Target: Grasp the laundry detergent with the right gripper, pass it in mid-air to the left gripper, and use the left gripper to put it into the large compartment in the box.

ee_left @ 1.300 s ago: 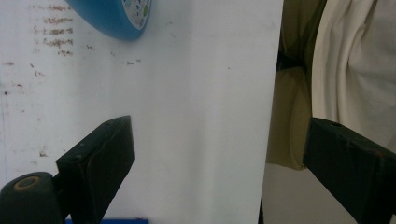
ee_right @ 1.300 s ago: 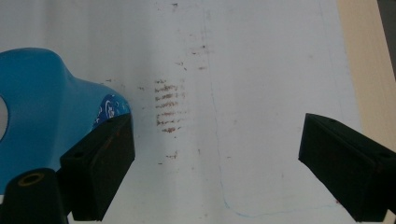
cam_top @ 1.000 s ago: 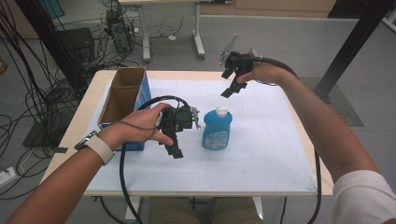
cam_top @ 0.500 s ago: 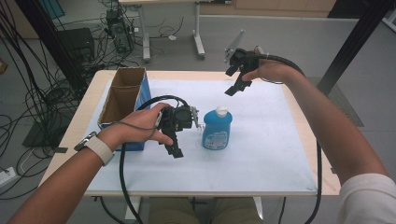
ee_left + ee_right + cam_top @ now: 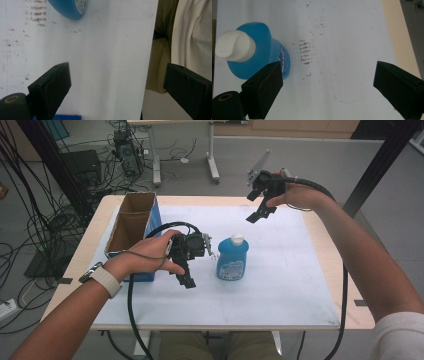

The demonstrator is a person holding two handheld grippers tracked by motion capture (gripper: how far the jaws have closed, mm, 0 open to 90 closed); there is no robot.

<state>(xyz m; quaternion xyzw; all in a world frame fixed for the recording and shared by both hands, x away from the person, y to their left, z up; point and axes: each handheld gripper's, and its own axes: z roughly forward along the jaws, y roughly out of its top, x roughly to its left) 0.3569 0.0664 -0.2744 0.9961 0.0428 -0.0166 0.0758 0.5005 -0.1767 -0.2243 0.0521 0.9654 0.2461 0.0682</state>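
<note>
A blue bottle point(image 5: 231, 260) stands upright between the left tongs point(image 5: 186, 279) and the raised right tongs point(image 5: 256, 212).

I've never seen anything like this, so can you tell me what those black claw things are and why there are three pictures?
A person sits at a table and holds a pinching tool in each hand. The left gripper and the right gripper each have two black jaws, and both are open and holding nothing. One picture comes from a camera up high. The other two come from small cameras riding on the grippers, looking past their jaws. On the table's white sheet stands a blue bottle with a white cap. An open cardboard box stands at the table's left side.
</note>
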